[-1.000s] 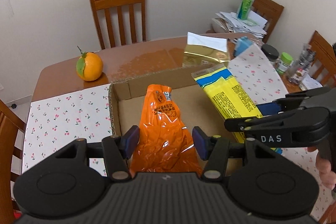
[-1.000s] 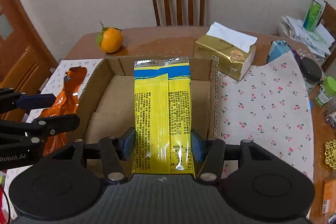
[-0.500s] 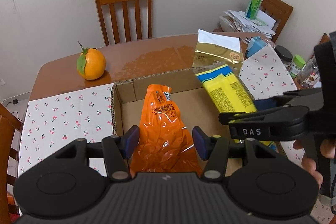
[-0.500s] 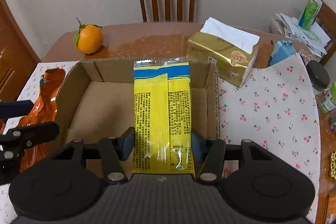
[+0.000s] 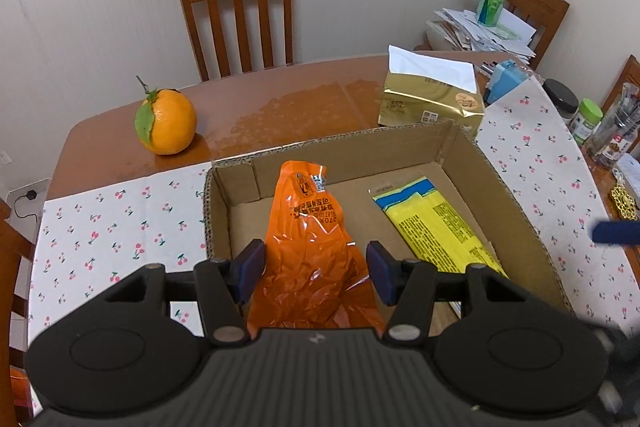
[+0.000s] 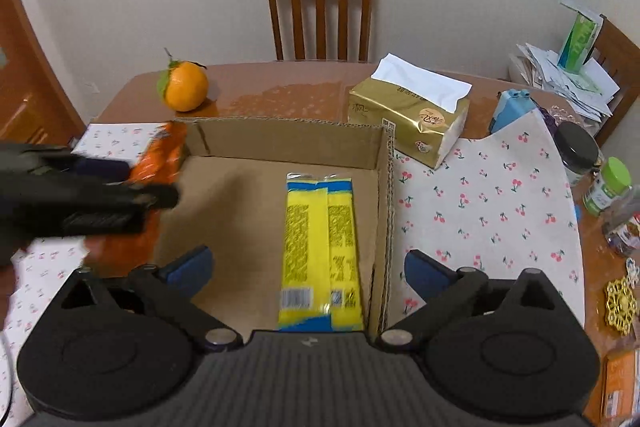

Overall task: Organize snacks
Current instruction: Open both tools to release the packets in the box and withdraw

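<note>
Left wrist view: the left gripper (image 5: 316, 273) is clamped narrow on the orange snack bag (image 5: 310, 251), its blue pads pressed into the crinkled film on both sides. The bag runs from the jaws toward 12 o'clock, its far end over the floor of the cardboard box (image 5: 508, 187); held by its near end like this, it looks ready to be laid flat beside the other pack, though whether the tip touches the box floor I cannot tell. The film is glossy, creased and semi-transparent, with a printed label near the top. At 2 o'clock from the jaws, the yellow snack pack (image 5: 436, 227) lies flat in the box along its right wall. An orange fruit (image 5: 168, 123) sits on the bare table at 10 o'clock, and a gold tissue pack (image 5: 432, 99) stands just behind the box at 1 o'clock.

Right wrist view: the right gripper (image 6: 308, 273) has its jaws opening wide, the pads well clear of the yellow snack pack (image 6: 318, 251), which lies free on the box floor at 12 o'clock, close against the right wall (image 6: 386, 211). It is a long flat pouch, yellow with a blue band and dense print. At 9 o'clock the left gripper shows as a dark blur with orange film beside it.
</note>
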### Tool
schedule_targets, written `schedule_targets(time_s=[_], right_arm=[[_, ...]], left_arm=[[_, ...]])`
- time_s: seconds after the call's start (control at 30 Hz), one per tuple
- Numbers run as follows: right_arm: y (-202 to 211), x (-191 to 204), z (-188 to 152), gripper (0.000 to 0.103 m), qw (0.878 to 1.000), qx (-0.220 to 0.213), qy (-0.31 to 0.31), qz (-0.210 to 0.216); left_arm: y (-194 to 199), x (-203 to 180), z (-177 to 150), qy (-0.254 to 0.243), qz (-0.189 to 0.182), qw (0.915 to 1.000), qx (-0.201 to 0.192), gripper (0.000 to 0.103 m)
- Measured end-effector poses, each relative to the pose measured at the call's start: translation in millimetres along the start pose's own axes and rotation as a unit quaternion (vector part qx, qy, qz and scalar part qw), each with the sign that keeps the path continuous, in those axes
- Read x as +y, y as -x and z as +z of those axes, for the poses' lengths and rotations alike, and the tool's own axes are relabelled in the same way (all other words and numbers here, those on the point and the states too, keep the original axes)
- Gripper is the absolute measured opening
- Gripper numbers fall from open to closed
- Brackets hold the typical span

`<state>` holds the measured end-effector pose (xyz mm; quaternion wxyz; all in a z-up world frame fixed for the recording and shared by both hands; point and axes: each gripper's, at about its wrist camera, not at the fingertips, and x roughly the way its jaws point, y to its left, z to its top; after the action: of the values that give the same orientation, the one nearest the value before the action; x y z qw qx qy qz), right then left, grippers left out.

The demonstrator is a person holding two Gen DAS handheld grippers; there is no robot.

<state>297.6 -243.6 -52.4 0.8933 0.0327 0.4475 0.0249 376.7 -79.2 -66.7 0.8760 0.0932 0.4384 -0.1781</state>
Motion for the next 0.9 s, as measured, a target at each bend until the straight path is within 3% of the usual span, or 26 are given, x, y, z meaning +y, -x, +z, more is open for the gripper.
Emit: schedule_targets(time_s=[0.23, 0.37, 0.67, 0.9], right_arm=[[27, 6, -24, 0.103, 1.0, -0.012, 0.011, -0.011], [34, 4, -37, 0.103, 1.0, -0.014, 0.016, -0.02], [49, 2, -58, 0.103, 0.999, -0.025, 0.023, -0.028], [63, 4, -79, 0.103, 0.998, -0.042, 0.037, -0.019]], left_arm=[[-23, 1, 7, 0.001, 0.019, 0.9998, 0.007, 0.058], [-19, 3, 9, 0.003, 0.036, 0.9993, -0.01, 0.081], [28, 2, 0, -0.003, 0.049, 0.9972, -0.056, 0.083], [75, -3, -28, -0.007, 0.071, 0.9932, -0.092, 0.087]])
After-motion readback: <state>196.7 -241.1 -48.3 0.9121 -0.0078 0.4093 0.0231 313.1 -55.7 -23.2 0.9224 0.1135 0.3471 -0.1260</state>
